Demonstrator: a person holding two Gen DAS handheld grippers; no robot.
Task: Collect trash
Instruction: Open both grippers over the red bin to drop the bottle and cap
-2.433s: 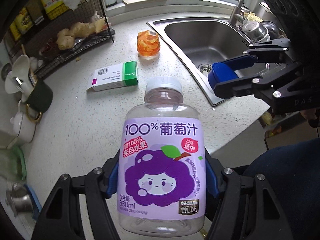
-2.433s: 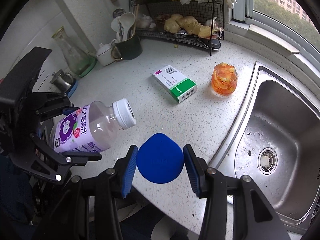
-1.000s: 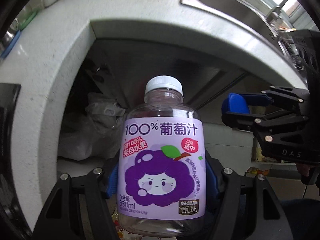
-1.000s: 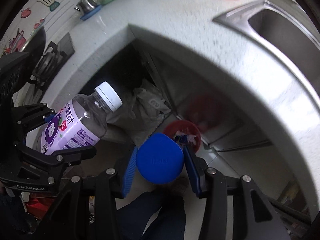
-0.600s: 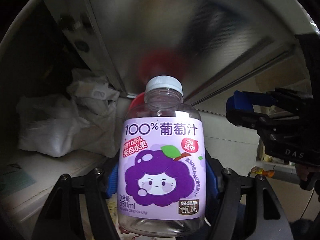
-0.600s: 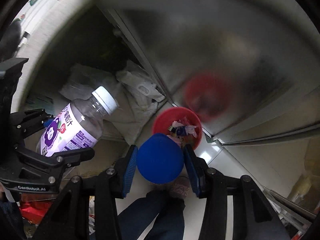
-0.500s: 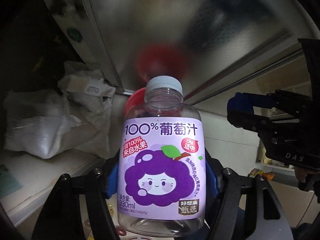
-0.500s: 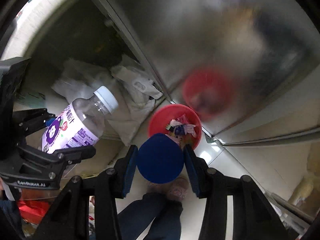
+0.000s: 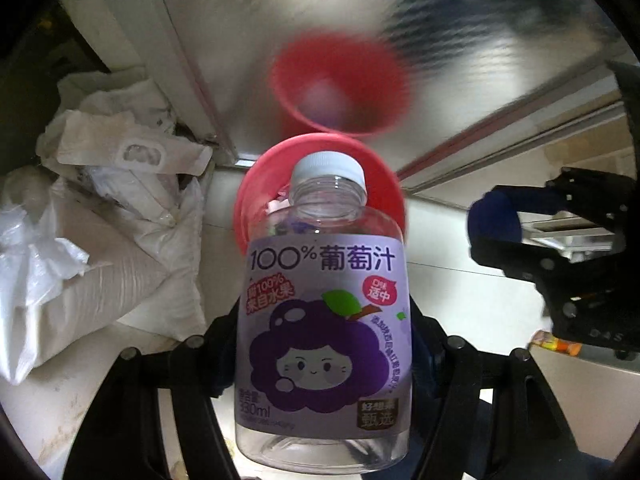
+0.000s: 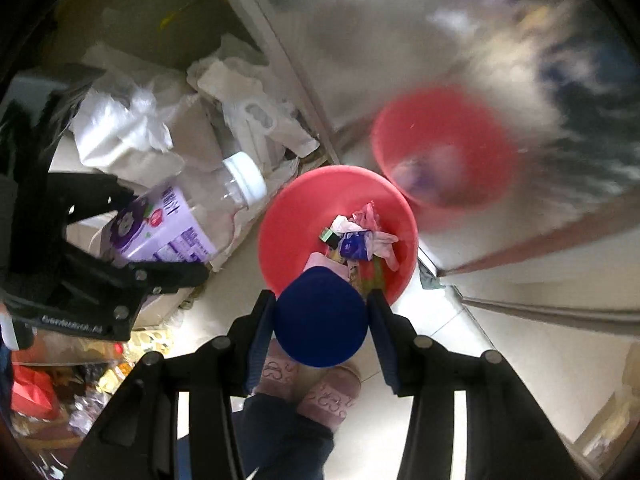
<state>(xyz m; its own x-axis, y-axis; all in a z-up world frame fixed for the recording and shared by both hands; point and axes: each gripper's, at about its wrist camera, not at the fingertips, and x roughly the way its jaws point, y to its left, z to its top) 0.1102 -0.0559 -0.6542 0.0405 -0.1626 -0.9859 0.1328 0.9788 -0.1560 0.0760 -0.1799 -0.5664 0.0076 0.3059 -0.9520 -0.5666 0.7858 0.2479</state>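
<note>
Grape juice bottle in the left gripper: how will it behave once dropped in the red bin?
The juice bottle looks empty through its clear wall, so probably light and bouncy. Round body: may roll onto the wrappers in the red bin. Thin plastic likely flexes under the left gripper.

The clear plastic grape-juice bottle (image 9: pixel 322 320) looked smooth and glossy, wrapped in a satin purple printed label and closed by a ribbed white plastic cap (image 9: pixel 327 168). The round red plastic bin (image 10: pixel 296 232) was smooth with a dull sheen. Behind it the brushed-metal cabinet panel (image 10: pixel 400 40) gave a blurred reflection. The crumpled white plastic bags (image 9: pixel 80 260) looked thin and wrinkled. The round blue lid (image 10: pixel 320 318) appeared matt.
</note>
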